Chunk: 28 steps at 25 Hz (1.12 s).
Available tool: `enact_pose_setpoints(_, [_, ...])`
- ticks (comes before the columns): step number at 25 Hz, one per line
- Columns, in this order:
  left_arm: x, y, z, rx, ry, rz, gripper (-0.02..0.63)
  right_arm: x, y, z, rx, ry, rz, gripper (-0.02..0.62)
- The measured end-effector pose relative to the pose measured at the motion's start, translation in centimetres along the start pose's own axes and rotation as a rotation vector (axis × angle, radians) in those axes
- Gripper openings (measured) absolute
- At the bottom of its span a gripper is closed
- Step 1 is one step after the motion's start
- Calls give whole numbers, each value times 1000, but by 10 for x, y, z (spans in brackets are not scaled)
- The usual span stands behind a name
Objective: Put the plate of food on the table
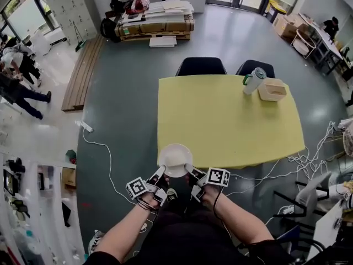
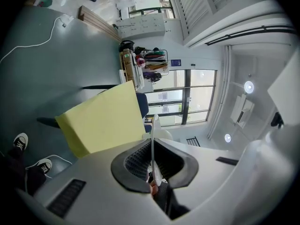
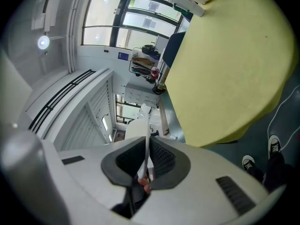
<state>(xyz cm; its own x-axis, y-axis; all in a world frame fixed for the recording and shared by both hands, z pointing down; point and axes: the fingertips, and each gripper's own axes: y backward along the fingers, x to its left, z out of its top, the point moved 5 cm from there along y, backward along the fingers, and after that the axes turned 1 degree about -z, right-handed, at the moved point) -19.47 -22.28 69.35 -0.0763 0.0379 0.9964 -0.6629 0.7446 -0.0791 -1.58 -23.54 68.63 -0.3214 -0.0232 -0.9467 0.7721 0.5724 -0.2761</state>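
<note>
Head view: my left tongs (image 1: 158,174) and right tongs (image 1: 191,172) each clamp the rim of the plate (image 1: 175,158), carried between them at the near edge of the table (image 1: 231,126). Its yellow top lies just beyond, both hands equally near.

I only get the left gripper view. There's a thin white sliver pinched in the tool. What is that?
Observer: A white plate, edge-on to you. The head view shows its round face, at the near edge of the yellow table.
Operator: Is it carried from this side alone?
Observer: No. The left tool grips one side of the rim, and the right tool is shut on the opposite side.
Operator: Is anything on the table?
Observer: Yes, at its far right corner: a white bottle with a green lid, beside a beige box.
</note>
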Motion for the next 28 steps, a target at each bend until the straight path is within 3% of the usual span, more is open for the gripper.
enact_pose_setpoints(4, [28,-10,6,5,-10,36,20,-25,-13,8,14,5,0,33])
enact_pose_setpoints(10, [55,-38,15,-5,36,2,20,-62,-36,24,40,31,-23,33])
enact_pose_setpoints(28, [154,-70,33,-5,43,122,20,-151,-80,38,70,8,-113,31])
